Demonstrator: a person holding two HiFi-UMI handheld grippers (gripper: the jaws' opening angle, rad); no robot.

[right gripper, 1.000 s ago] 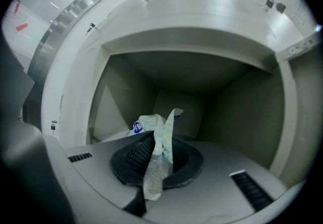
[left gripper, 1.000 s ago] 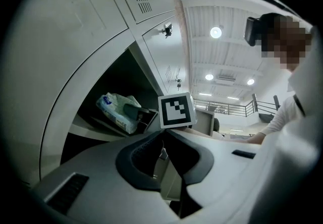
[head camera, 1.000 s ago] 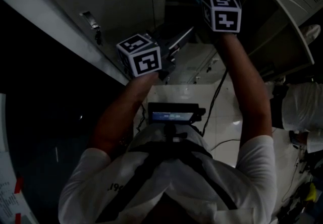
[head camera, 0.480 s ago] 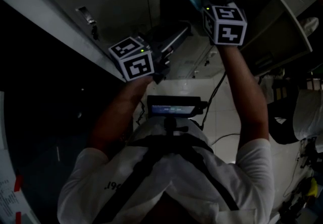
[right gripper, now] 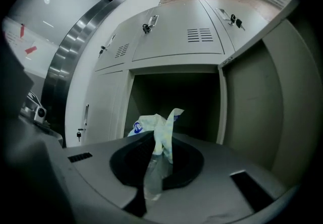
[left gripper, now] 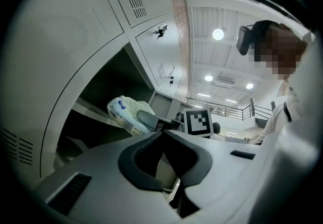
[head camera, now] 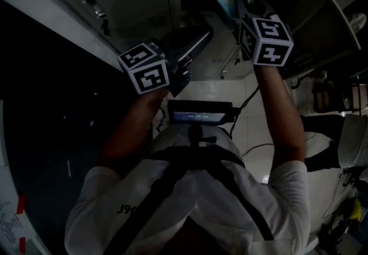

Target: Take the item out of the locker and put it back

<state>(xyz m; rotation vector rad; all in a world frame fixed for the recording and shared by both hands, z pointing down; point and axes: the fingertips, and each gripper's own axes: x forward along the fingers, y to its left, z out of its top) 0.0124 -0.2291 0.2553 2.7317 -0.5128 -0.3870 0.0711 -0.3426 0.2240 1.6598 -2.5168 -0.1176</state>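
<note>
Pinching crinkled plastic packet [right gripper: 145,125], right hand-held gripper [right gripper: 157,140], boxy grey metal locker [right gripper: 171,41]

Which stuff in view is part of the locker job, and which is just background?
In the job:
- plastic-wrapped pack, pinched in the shut right claw
- open locker compartment
- its swung-open door
- left claw, shut and empty

Just around:
- closed locker doors above
- key in a lock
- screen on the person's chest
</note>
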